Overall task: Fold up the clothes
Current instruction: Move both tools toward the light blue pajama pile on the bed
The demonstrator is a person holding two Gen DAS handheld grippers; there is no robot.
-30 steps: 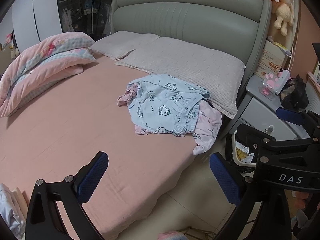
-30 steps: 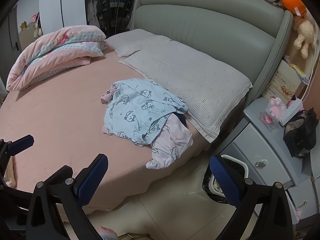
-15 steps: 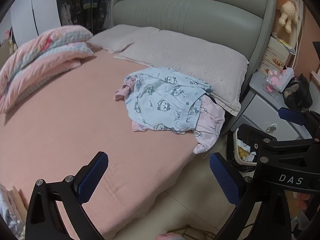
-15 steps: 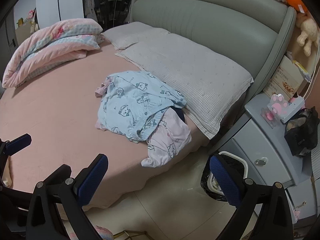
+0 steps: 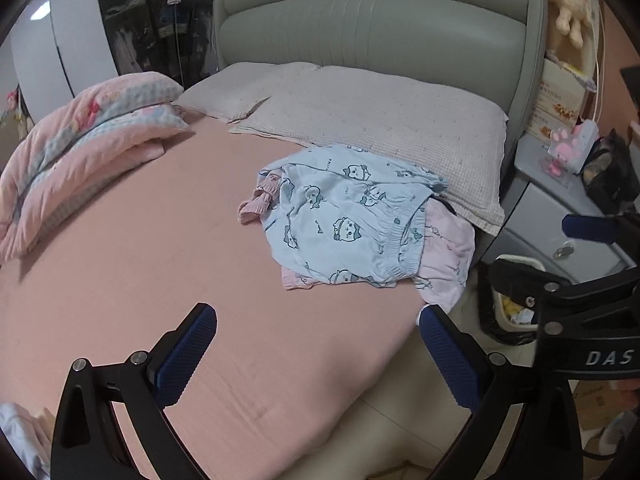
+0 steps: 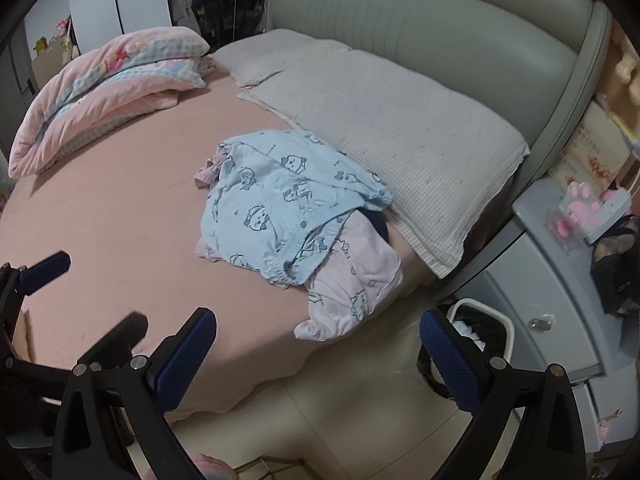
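A crumpled light-blue garment with cartoon prints [image 5: 344, 220] [image 6: 276, 216] lies on the pink bed sheet [image 5: 140, 264] [image 6: 112, 240] just below the pillow. A pale pink garment [image 5: 444, 252] [image 6: 352, 284] lies under it and hangs over the bed's right edge. A darker pink piece [image 5: 258, 202] sticks out at its left. My left gripper [image 5: 318, 348] is open above the sheet, short of the pile. My right gripper [image 6: 318, 348] is open too, over the bed edge and floor, with nothing between its fingers.
Two grey pillows [image 5: 384, 120] [image 6: 384, 120] lie against the padded headboard [image 5: 376, 28]. A folded pink quilt [image 5: 84, 140] [image 6: 112, 92] sits at the far left. A grey nightstand [image 5: 560, 216] [image 6: 560, 280] and a waste bin [image 5: 508, 300] [image 6: 476, 332] stand right of the bed.
Both grippers have moved closer to the bed and the clothes pile, which now looks larger in both views. Both stay open. The clothes have not moved.
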